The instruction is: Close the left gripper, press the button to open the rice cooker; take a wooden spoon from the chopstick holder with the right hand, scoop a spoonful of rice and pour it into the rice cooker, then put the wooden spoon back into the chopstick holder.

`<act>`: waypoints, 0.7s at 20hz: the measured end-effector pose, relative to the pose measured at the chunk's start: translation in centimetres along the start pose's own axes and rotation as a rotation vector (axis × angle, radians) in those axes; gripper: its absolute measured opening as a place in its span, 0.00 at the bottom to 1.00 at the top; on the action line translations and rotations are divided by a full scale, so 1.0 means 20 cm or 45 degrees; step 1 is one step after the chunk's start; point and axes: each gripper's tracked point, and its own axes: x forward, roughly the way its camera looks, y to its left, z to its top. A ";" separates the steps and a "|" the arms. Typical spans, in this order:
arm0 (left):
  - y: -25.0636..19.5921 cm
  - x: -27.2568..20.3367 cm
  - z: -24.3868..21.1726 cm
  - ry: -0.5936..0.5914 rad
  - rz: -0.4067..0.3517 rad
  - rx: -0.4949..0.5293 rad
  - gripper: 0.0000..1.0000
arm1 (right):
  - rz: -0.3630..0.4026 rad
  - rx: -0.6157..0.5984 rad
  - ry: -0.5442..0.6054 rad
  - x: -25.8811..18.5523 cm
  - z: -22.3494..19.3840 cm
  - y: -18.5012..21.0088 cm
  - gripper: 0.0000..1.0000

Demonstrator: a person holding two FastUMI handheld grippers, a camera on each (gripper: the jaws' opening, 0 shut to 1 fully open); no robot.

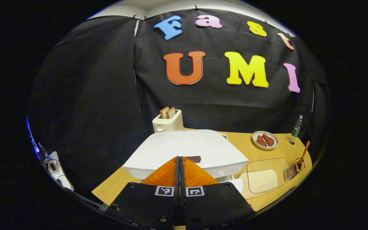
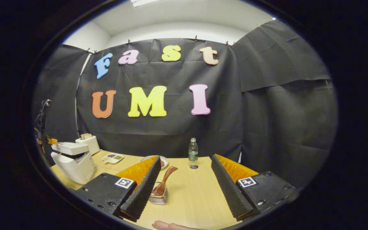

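In the left gripper view my left gripper [image 1: 179, 158] is shut, its orange fingers pressed together, with the tips on the front of the white rice cooker's lid [image 1: 184, 145], beside the dark button [image 1: 193, 158]. In the right gripper view the rice cooker [image 2: 73, 164] stands at the far left, a dark gap showing under its lid. My right gripper [image 2: 185, 157] is open above the table. The wooden spoon [image 2: 165, 179] stands in the chopstick holder [image 2: 159, 196] just inside its left finger. A clear tray of rice [image 1: 262, 180] lies right of the cooker, next to the chopstick holder [image 1: 292, 170].
A toaster [image 1: 168, 120] with toast stands behind the cooker. A plate [image 1: 265, 140] of reddish-brown pieces and a bottle [image 1: 296, 127] sit at the back right of the wooden table [image 2: 196, 191]. A small sauce tray [image 2: 113, 157] lies near the cooker. A hand [image 2: 171, 226] shows at the bottom edge.
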 end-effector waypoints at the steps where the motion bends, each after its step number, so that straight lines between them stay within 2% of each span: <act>1: -0.01 -0.05 0.01 -0.006 -0.011 -0.016 0.00 | 0.000 -0.002 -0.007 0.00 0.00 0.00 1.00; 3: 0.00 -0.13 0.01 -0.024 -0.023 -0.050 0.00 | -0.007 -0.011 0.006 0.00 -0.04 -0.01 1.00; 6: -0.06 -0.22 0.01 -0.053 -0.083 -0.054 0.32 | 0.004 -0.020 0.026 0.00 -0.07 0.03 0.99; 7: -0.06 -0.25 0.00 -0.054 -0.085 -0.038 0.33 | 0.004 -0.027 0.028 0.01 -0.08 0.04 0.99; 10: -0.03 -0.36 0.01 -0.108 -0.041 0.027 0.96 | 0.007 -0.028 0.043 0.04 -0.12 0.07 1.00; 14: -0.02 -0.53 0.06 -0.217 -0.010 0.034 0.95 | 0.035 -0.005 0.099 0.11 -0.22 0.13 0.99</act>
